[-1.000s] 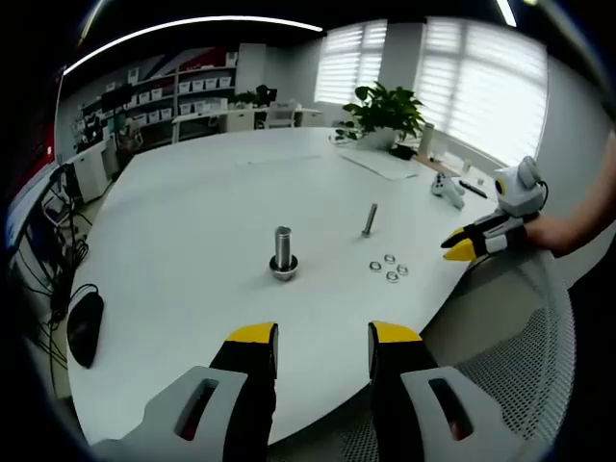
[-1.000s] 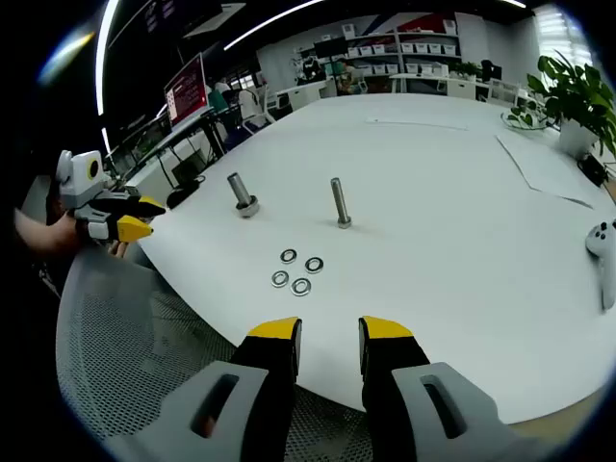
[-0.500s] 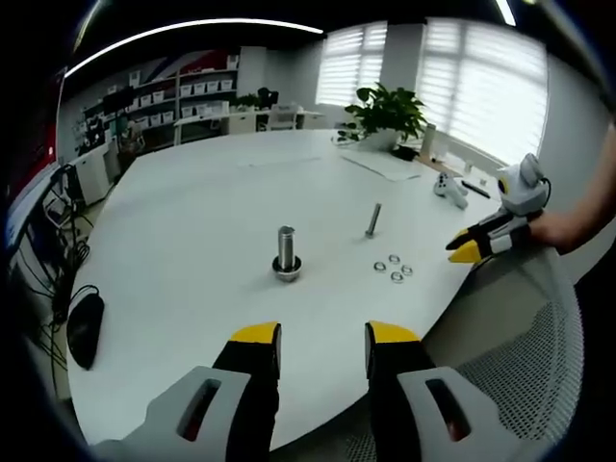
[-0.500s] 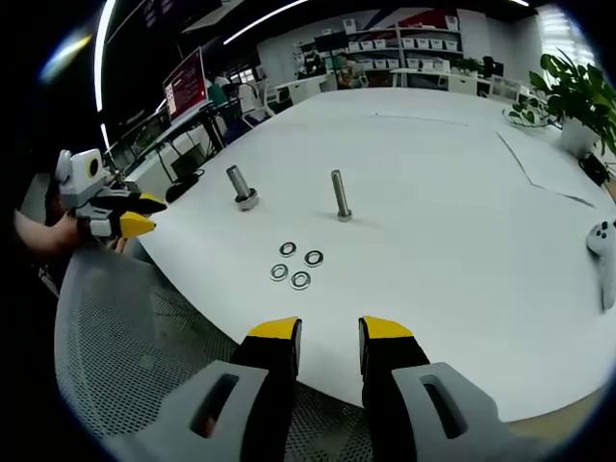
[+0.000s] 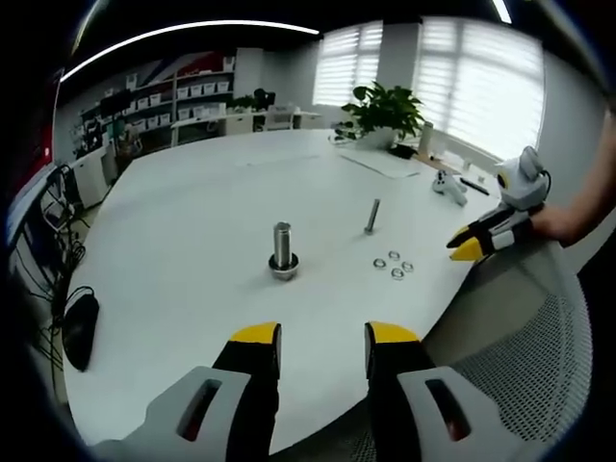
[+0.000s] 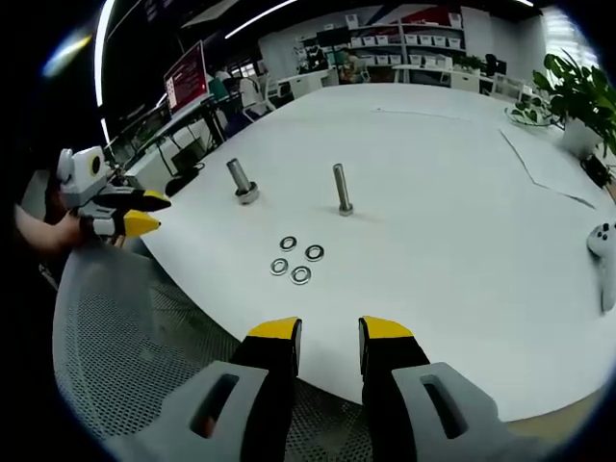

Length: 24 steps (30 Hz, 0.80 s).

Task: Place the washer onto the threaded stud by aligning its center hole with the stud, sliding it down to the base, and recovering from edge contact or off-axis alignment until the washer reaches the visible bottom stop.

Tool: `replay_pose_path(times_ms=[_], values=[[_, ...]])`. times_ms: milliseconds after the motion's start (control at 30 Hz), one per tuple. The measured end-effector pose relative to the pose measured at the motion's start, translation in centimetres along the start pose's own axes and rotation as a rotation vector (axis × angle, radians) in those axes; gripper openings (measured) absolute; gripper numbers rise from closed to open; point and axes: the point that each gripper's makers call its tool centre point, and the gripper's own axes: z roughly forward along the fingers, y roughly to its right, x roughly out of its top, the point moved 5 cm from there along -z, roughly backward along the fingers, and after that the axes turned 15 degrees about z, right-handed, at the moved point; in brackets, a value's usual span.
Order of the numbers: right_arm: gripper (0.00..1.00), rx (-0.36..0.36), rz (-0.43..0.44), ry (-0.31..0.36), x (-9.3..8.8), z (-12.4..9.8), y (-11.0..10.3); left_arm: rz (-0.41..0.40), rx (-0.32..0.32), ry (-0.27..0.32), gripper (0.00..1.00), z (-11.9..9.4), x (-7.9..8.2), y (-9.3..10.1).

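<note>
Several steel washers lie in a small cluster on the white table, with a thin upright threaded stud behind them and a thicker stud with a wide base to its left. In the left gripper view the thick stud stands ahead, the thin stud and washers to its right. My left gripper is open over the near table edge, nothing between its jaws. My right gripper is open and empty, just short of the washers. Each gripper shows at the side of the other view.
A white mesh chair sits below the table edge. A potted plant, papers and a white controller lie at the far side. A black mouse rests at the left edge. Shelves and desks fill the background.
Both views have drifted only slightly with the hands. The studs and washers have not moved, and both grippers stay open.
</note>
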Motion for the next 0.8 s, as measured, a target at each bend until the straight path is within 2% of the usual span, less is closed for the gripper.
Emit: replay_pose_path(times_ms=[800], values=[[0.27,-0.011,-0.004,-0.005,-0.12,0.0,-0.18,0.046,-0.009,-0.009,0.32,-0.1,-0.26,0.3]])
